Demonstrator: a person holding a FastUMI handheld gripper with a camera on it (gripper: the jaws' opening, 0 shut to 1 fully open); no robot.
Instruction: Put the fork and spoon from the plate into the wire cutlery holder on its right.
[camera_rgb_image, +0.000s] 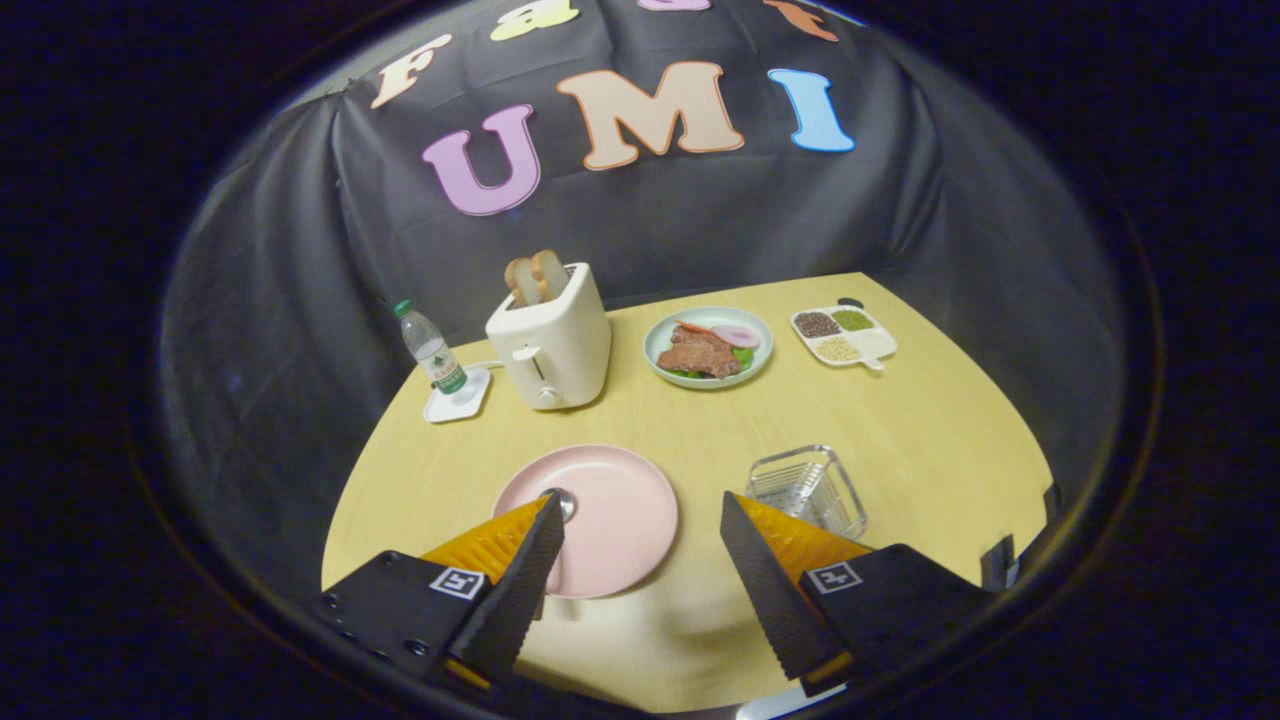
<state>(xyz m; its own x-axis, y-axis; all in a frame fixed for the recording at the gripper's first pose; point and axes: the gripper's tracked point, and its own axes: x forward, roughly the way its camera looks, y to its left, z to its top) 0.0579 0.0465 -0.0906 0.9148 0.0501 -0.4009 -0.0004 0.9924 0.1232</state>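
You are holding the gripper (640, 560) above a pale wooden table (930, 440), its fingers spread wide and gripping nothing. Between and just beyond them a round pink plate (610, 520) is sitting — a shiny metal spoon bowl (560, 500) is peeking past the left fingertip, which is hiding the rest of the cutlery. The clear wire cutlery holder (808, 488) is standing just right of the plate. You seem to be at the first pickup — next, lower and close on a handle.

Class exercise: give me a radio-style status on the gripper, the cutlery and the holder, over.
Gripper open, holding nothing, above pink plate. Spoon bowl peeks past left finger; fork not made out. Wire cutlery holder right of plate, path unobstructed.
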